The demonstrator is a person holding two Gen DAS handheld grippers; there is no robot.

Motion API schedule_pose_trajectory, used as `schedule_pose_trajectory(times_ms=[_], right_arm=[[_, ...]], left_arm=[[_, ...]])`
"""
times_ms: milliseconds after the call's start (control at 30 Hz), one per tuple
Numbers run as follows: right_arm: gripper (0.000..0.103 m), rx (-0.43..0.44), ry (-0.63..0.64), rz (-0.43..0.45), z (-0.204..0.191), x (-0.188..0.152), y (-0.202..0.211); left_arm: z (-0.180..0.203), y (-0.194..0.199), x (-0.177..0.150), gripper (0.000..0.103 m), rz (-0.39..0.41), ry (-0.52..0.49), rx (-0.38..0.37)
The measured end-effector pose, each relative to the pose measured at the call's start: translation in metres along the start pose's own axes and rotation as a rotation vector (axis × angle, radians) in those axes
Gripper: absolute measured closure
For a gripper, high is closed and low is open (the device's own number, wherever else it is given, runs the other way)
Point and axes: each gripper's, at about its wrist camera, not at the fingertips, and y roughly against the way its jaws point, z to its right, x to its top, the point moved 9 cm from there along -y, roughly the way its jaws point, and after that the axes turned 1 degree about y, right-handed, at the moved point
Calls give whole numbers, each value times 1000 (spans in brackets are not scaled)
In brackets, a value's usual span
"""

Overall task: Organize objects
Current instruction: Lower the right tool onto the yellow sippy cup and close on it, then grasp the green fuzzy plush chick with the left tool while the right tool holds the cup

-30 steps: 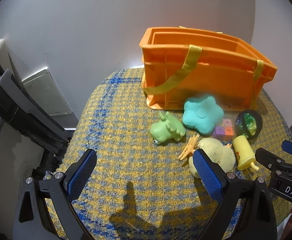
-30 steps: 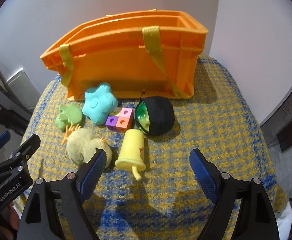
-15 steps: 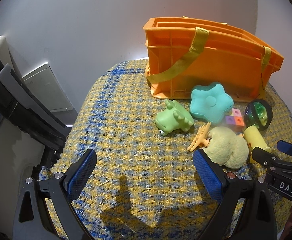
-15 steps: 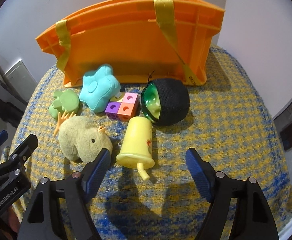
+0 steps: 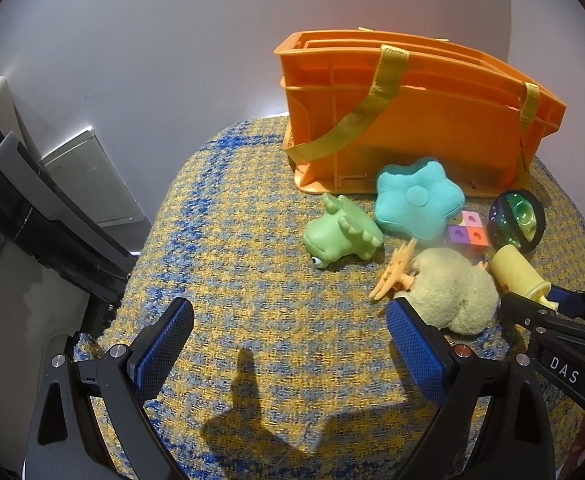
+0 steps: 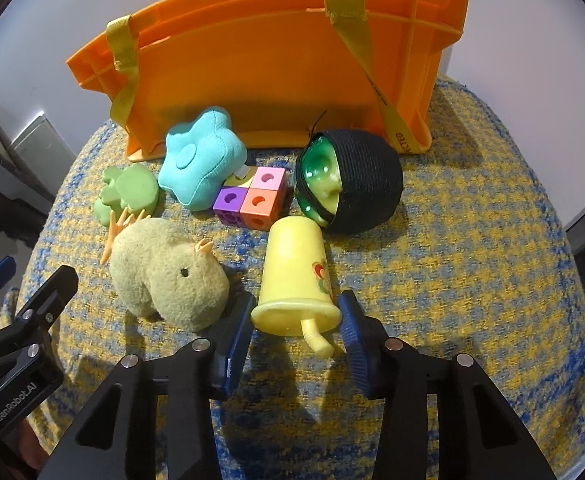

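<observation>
A yellow-and-blue woven cloth (image 5: 252, 240) covers the table. In the left wrist view the left gripper (image 5: 288, 344) hangs spread and empty, toys at two o'clock. In the right wrist view the right gripper (image 6: 294, 334) has just closed on the yellow cup (image 6: 296, 284) at six o'clock, probably bound for the orange basket (image 6: 276, 52) at twelve.

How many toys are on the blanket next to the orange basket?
6. Green dinosaur at the left, blue star pillow, colored blocks, netted ball, plush chick and yellow cup nearest. Any inside the basket are hidden.
</observation>
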Motion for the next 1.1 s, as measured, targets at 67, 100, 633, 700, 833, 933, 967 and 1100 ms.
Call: schedule_pose_trajectory(times_ms=[67,100,633,700,833,933,967,1100], right_arm=[[60,-11,6,11,2,0,6],[60,-16,9,16,4,0,9],[60,-70,-50,52,57,-16,47],[60,-72,-60,52,60,-15,45],[60,-69,-73,50,66,-17,45],[60,-67,-73,48,66,-17,45],[60,-67,-74,47,66,-17,44],[60,-68,-79,44,67,-17,42]], left_arm=[[5,2,1,5,2,-4,-11],[8,3,2,5,3,-7,-18],[84,3,4,5,-8,-68,-134],[88,0,2,5,-18,-66,-141],[94,-5,0,5,-31,-65,-151],[99,-10,0,5,-38,-71,-152],[100,-12,1,5,-40,-72,-152],[104,-20,0,9,-57,-69,-156]])
